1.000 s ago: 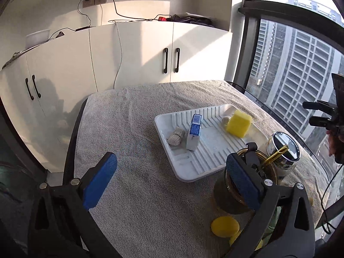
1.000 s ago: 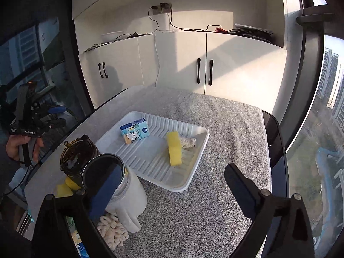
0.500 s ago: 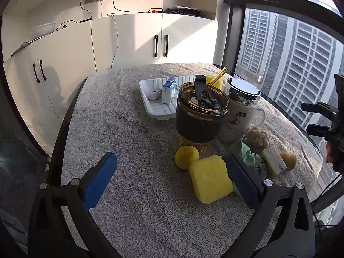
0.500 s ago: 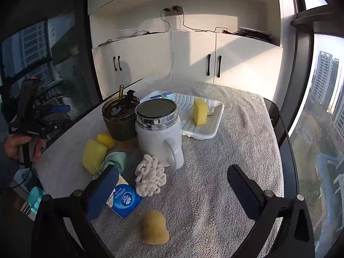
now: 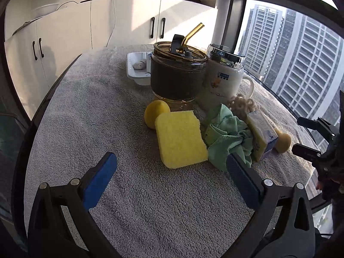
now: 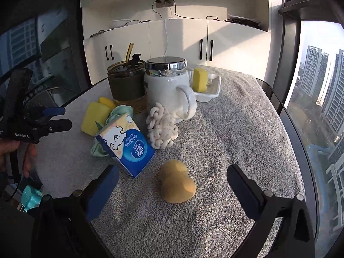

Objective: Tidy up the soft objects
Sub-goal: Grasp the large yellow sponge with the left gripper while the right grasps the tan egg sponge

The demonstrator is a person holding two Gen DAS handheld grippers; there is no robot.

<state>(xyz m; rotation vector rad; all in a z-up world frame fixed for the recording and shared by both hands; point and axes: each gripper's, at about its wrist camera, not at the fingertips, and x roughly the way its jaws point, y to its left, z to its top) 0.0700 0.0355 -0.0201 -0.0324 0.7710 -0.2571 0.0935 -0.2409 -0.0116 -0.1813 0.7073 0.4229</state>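
In the left wrist view a flat yellow sponge (image 5: 180,138) lies on the grey towel just ahead of my open, empty left gripper (image 5: 172,176). Beside it are a yellow ball (image 5: 155,112), a green cloth (image 5: 225,137), a tissue pack (image 5: 261,136) and a cream knitted piece (image 5: 241,105). In the right wrist view a tan beauty sponge (image 6: 177,181) lies between the fingers of my open, empty right gripper (image 6: 173,181). The tissue pack (image 6: 125,143), knitted piece (image 6: 161,129), green cloth (image 6: 117,112) and flat sponge (image 6: 94,118) lie beyond it.
A dark glass jar with a straw (image 5: 177,75) and a white lidded mug (image 5: 223,77) stand mid-table. A white tray (image 6: 209,92) behind them holds a yellow sponge (image 6: 200,79) and small items. White cabinets (image 5: 129,25) stand behind, windows to the side.
Both grippers have drawn back and dropped low toward the near table edges. The pile of soft objects, earlier below view, now fills the foreground. Both stay open.
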